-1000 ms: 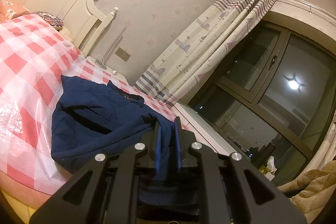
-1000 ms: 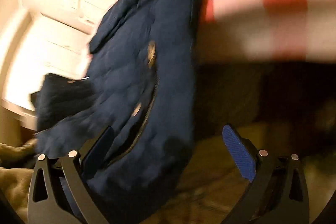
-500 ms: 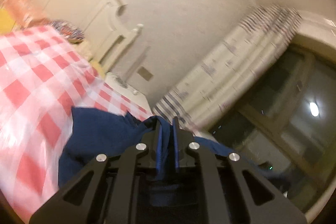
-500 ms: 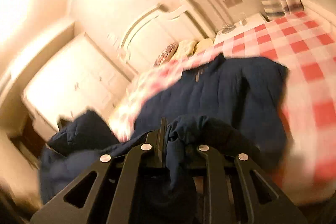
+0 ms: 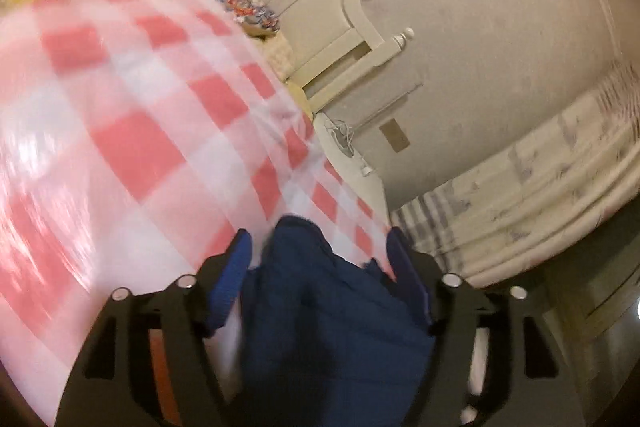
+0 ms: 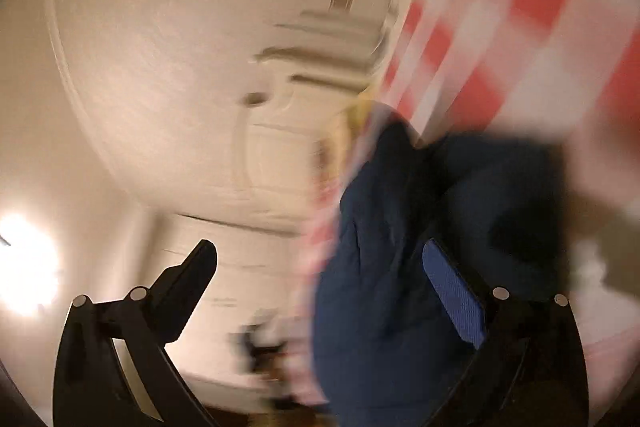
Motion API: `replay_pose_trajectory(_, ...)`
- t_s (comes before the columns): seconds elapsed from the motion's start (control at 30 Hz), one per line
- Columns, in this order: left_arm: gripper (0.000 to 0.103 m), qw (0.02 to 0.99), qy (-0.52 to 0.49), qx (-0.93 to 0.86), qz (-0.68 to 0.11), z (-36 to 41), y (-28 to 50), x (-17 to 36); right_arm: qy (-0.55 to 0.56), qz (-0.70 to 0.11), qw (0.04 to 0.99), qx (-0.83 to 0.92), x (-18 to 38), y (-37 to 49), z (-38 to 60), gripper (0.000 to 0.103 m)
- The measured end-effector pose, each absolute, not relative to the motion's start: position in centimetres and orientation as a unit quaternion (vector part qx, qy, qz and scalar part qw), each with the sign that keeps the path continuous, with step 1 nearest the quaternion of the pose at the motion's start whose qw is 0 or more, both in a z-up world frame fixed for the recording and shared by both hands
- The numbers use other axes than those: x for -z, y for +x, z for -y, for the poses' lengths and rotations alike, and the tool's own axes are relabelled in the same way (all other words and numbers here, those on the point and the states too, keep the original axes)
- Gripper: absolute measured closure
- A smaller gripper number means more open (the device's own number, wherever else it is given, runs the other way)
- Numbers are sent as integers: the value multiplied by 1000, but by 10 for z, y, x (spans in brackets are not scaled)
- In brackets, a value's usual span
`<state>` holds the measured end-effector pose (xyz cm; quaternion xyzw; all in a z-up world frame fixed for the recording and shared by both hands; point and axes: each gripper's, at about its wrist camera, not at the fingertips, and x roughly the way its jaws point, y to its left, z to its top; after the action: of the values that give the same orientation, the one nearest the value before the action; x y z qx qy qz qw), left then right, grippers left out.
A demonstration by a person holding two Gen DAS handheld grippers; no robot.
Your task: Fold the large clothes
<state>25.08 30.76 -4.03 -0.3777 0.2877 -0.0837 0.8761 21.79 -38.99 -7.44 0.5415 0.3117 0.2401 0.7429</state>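
Note:
A navy padded jacket [image 5: 332, 303] lies bunched on the red-and-white checked bedspread [image 5: 132, 131]. In the left wrist view my left gripper [image 5: 320, 255] is open, its blue-padded fingers [image 5: 234, 267] standing either side of a jacket fold without pinching it. In the right wrist view my right gripper [image 6: 324, 259] is open wide; the jacket [image 6: 384, 287] lies between the fingers, against the right blue pad [image 6: 452, 299]. Both views are motion-blurred.
A cream headboard [image 5: 344, 7] and patterned pillow [image 5: 248, 7] are at the bed's far end. A bedside stand [image 5: 352, 155] and striped curtains [image 5: 540, 207] are to the right. A bright lamp glare [image 6: 24, 267] and cream wardrobe [image 6: 280, 147] show in the right wrist view.
Both grippers were shut on jacket folds half a second ago; both have opened and let go. Both cameras have swung, with the jacket dropped onto the bedspread.

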Motion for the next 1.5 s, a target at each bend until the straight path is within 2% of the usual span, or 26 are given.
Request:
replay_pose_trajectory(0.07,18,881,-347,101,-306,-301,257,40,466,-347,789,-201,63,219,384,4)
replay_pose_trajectory(0.23,18,882,-237,134,-384,-244,279,54,344,-412,826,-172,59,254,339,4)
replay_pose_trajectory(0.4,20,892,-150,108,-413,-205,295,66,258,-466,832,-155,62,303,304,4)
replay_pose_trajectory(0.43,26,892,-140,101,-419,-202,300,68,237,-477,833,-150,66,310,298,4)
replay_pose_trajectory(0.47,43,889,-138,97,-425,-201,304,71,226,-486,831,-149,65,318,293,4)
replay_pose_trajectory(0.5,67,888,-136,93,-429,-201,306,73,214,-498,827,-151,70,324,286,5)
replay_pose_trajectory(0.53,78,890,-130,85,-430,-200,307,73,200,-504,827,-150,75,328,282,9)
replay_pose_trajectory(0.57,95,897,-122,75,-419,-201,304,73,176,-492,841,-142,75,324,277,23)
replay_pose_trajectory(0.6,99,905,-124,76,-401,-203,299,69,166,-471,854,-145,70,318,276,54)
replay_pose_trajectory(0.63,100,912,-131,80,-381,-204,296,64,163,-452,864,-153,66,313,275,65)
replay_pose_trajectory(0.7,101,926,-136,88,-341,-204,282,48,135,-401,893,-153,49,288,271,79)
replay_pose_trajectory(0.87,101,956,-77,109,-261,-175,249,-19,113,-322,927,-152,3,237,265,84)
replay_pose_trajectory(1.07,101,963,-47,89,-249,-145,284,-63,175,-266,941,-115,-50,232,300,85)
replay_pose_trajectory(1.2,101,943,-78,49,-319,-147,343,-23,180,-315,929,-72,-27,273,303,85)
replay_pose_trajectory(1.33,100,911,-57,-10,-409,-144,377,71,199,-411,889,-36,56,311,307,84)
replay_pose_trajectory(1.37,103,897,-62,-27,-436,-147,382,93,213,-426,879,-35,79,315,309,83)
replay_pose_trajectory(1.5,103,891,-115,-46,-436,-171,382,100,212,-421,882,-27,88,312,307,83)
